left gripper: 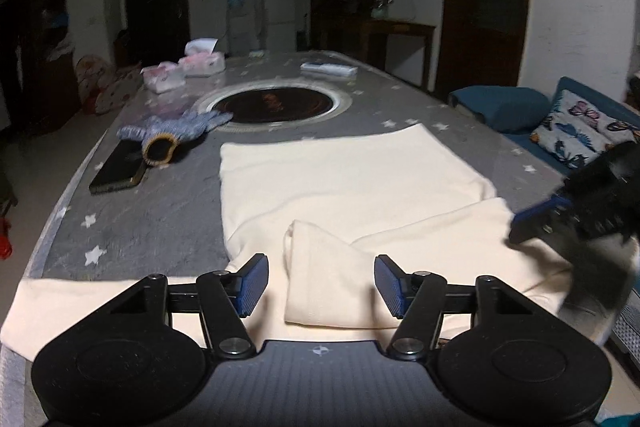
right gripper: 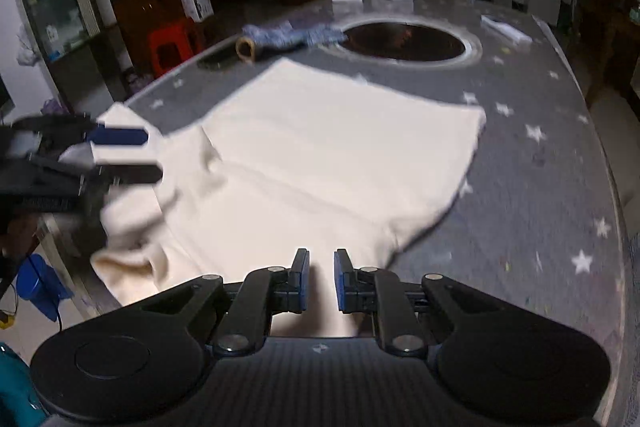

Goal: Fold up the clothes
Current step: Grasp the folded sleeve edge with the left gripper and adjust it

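A cream garment [left gripper: 344, 179] lies spread on the grey star-patterned table [left gripper: 152, 211], one part folded over near the front edge. It also shows in the right wrist view [right gripper: 332, 155]. My left gripper [left gripper: 321, 285] is open just above the folded cream part, holding nothing. It shows blurred at the left of the right wrist view [right gripper: 132, 155]. My right gripper [right gripper: 322, 281] has a narrow gap between its jaws, empty over the garment's near edge. It shows blurred at the right of the left wrist view [left gripper: 536, 223].
A round dark cooktop [left gripper: 272, 103] is set in the table's middle. A blue knitted glove [left gripper: 176, 131] and a phone [left gripper: 118, 167] lie at the left. Tissue packs [left gripper: 200, 63] stand at the back. A sofa with cushions [left gripper: 576, 131] is to the right.
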Demonstrator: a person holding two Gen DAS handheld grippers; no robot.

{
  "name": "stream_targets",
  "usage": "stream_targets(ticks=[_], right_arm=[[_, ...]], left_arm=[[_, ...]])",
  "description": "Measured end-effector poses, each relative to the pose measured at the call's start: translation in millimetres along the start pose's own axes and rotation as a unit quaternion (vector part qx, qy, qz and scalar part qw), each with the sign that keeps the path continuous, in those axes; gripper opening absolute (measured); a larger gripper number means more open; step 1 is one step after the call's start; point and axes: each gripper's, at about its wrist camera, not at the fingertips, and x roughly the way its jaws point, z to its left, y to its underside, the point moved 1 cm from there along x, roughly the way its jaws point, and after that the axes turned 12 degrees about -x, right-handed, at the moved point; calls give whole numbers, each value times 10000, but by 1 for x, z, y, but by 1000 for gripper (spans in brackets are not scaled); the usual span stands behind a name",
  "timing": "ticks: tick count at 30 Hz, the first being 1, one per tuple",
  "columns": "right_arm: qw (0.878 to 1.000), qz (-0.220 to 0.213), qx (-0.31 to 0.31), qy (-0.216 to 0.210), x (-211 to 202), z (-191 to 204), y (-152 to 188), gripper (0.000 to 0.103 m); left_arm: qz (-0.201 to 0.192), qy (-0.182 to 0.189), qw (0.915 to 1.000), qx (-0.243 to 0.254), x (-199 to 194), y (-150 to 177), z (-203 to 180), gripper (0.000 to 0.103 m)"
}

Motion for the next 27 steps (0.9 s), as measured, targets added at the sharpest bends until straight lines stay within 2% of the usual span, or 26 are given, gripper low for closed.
stream_targets(ticks=[4,7,8,9,14,15,16,19,20,21,24,27], right_arm=[[10000,6,70,24,2,-5,4,13],[9998,-170,-42,131,0,-8,-2,17],[9996,-205,-102,165,0,-8,-4,29],[9993,-242,-184,199,1,-8,-7,37],[9955,-281,-825,365,11,-4,-16,37],[9950,-262,-898,340,12,-3,-16,37],[9943,-235,-994,312,15,-3,-17,37],[9928,-206,-1149,259,18,-5,-16,35],[9930,-205,-1137,224,18,-7,-17,32],[9932,-202,-1129,186,19,-9,-17,24],[9930,-183,-1162,129,18,-11,-16,9],[9925,-231,-1193,110,12,-13,-16,4]], left_arm=[[166,-65,9998,-15,10,3,3,40],[234,-108,9997,-10,13,5,2,38],[249,-122,9996,-9,14,6,2,38],[251,-136,9996,-13,14,6,2,39],[271,-149,9995,74,16,5,1,39],[292,-141,9994,92,17,5,0,36],[297,-144,9994,92,18,5,-1,24],[324,-93,9994,28,19,4,0,8],[314,-98,9995,34,17,3,0,6],[304,-105,9995,40,16,3,-1,5],[266,-99,9996,-32,7,-3,-3,2],[230,-12,9992,-312,-8,-11,-3,2]])
